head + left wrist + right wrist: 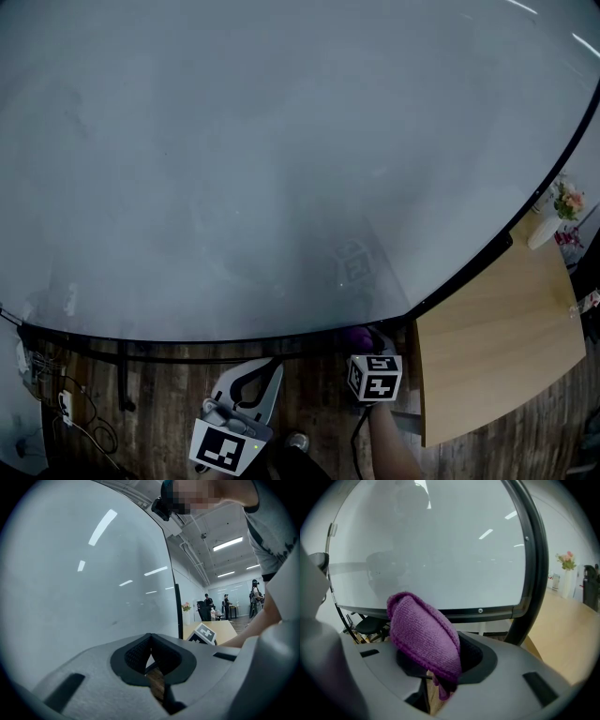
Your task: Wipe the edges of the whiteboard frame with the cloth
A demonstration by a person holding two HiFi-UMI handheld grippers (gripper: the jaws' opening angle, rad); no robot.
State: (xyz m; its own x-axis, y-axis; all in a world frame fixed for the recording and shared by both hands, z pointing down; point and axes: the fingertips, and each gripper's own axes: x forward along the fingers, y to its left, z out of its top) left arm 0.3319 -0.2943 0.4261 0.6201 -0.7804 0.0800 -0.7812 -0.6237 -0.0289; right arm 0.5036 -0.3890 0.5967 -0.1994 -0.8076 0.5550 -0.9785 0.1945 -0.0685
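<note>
Whiteboard (pixel 234 159): fills most of the head view, pale grey, with ceiling lights mirrored at the upper right.
Whiteboard frame (pixel 234 337): a thin black border. Its bottom edge runs across the lower part of the head view and its right edge climbs toward the upper right. In the right gripper view the bottom rail and the right upright meet at a corner right of centre.
Right gripper (pixel 440 654): jaws clamped on a purple knitted cloth (pixel 424 637), which bulges up and to the left out of the jaws, with a small tail hanging below them.
Cloth position: in the head view it sits low and right of centre, right at the frame's bottom edge near the lower right corner. Whether it presses on the rail cannot be told.
Right marker cube (pixel 375 376): just below the cloth, with the person's forearm (pixel 394 441) leading down to the bottom edge.
Left gripper (pixel 151 639): jaws together at the tips with nothing between them. It is at bottom centre of the head view, below the frame and apart from it.
Left marker cube (pixel 225 448): at the very bottom, left of centre.
Wooden table (pixel 497 347): a light top at the lower right, beside the board's right edge.
Vase of flowers (pixel 555 220): a white vase with pink blooms — at the table's far end, right edge of the head view.
Wooden floor (pixel 169 394): dark planks under the board.
Cables (pixel 80 412): loose on the floor at the lower left.
People (pixel 227 604): small figures far off at the right of the left gripper view.
</note>
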